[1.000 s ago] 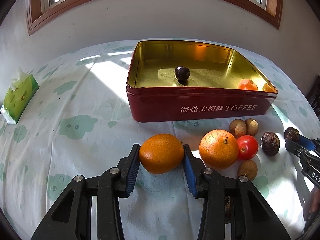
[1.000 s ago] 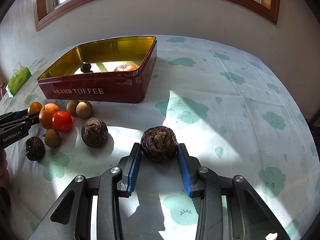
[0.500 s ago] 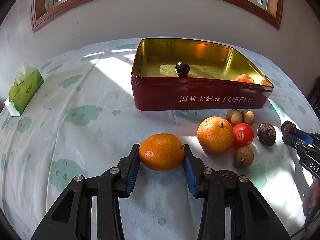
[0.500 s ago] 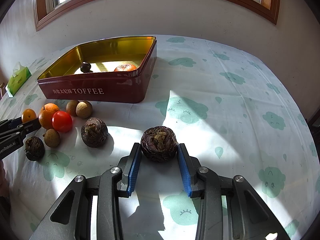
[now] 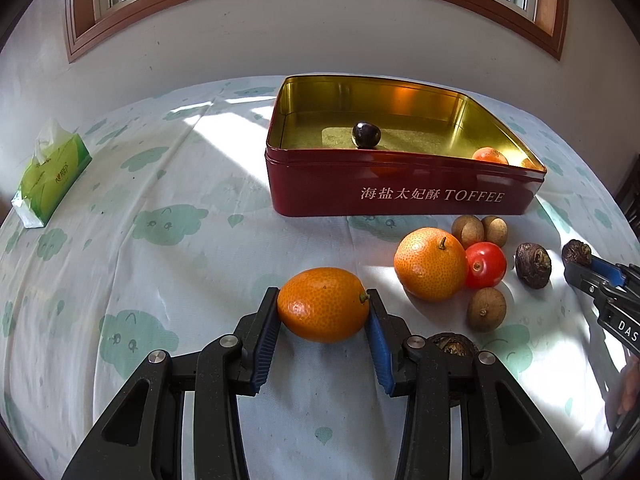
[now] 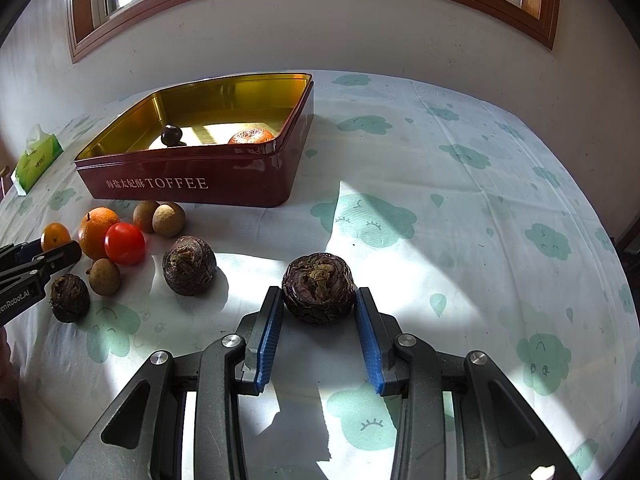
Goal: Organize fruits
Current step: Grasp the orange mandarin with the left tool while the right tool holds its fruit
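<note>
Sunlit cloud-print tablecloth (image 5: 168, 184) covered the table under a wood-framed window. Left gripper (image 5: 323, 318) clamped a smooth oval orange (image 5: 323, 305); right gripper (image 6: 319, 312) clamped a wrinkled dark chestnut (image 6: 318, 287). Loose round fruits (image 5: 460, 264) sat beyond, near the glossy red tin (image 5: 400, 192), gold inside.
</note>
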